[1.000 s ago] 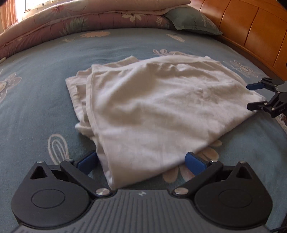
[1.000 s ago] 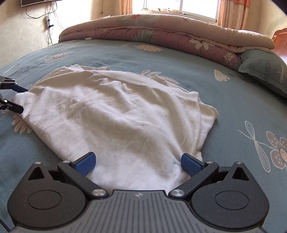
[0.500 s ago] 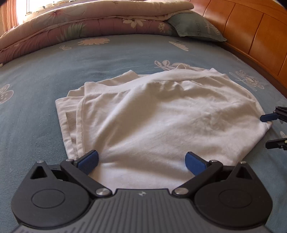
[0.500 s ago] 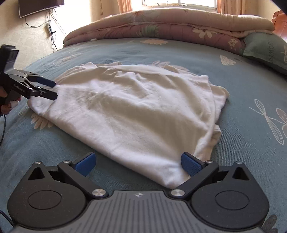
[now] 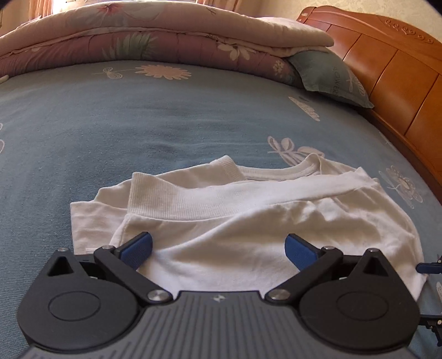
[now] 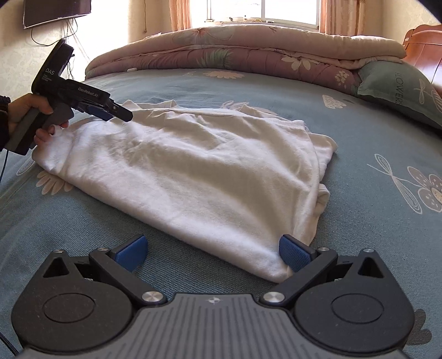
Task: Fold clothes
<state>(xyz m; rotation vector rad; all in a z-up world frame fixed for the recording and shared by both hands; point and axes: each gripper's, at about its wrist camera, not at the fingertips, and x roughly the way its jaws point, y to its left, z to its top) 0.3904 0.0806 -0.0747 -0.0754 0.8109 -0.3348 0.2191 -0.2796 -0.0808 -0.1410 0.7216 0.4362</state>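
A white garment [image 5: 248, 215] lies folded in layers on the blue flowered bedsheet [image 5: 138, 118], its ribbed hem on top. My left gripper [image 5: 218, 248] is open, and the cloth's near edge shows between its blue pads with nothing gripped. The right wrist view shows the same garment [image 6: 193, 165] spread wide. My right gripper [image 6: 212, 248] is open at its near corner, the right pad [image 6: 292, 251] beside the cloth. A hand [image 6: 25, 110] holds the left gripper [image 6: 116, 111] just over the far left corner. A right gripper tip [image 5: 426, 267] peeks in at the left view's right edge.
A folded pink quilt [image 6: 248, 52] runs along the far side of the bed, with a green pillow [image 6: 400, 88] at its right end. The wooden headboard [image 5: 386, 60] bounds the bed on the right. A wall screen [image 6: 55, 11] and a window [image 6: 262, 11] lie beyond.
Both grippers have drawn back from the garment and stayed open. The left one has risen over the far left corner. The cloth's near corner has shifted over to my right gripper's right pad.
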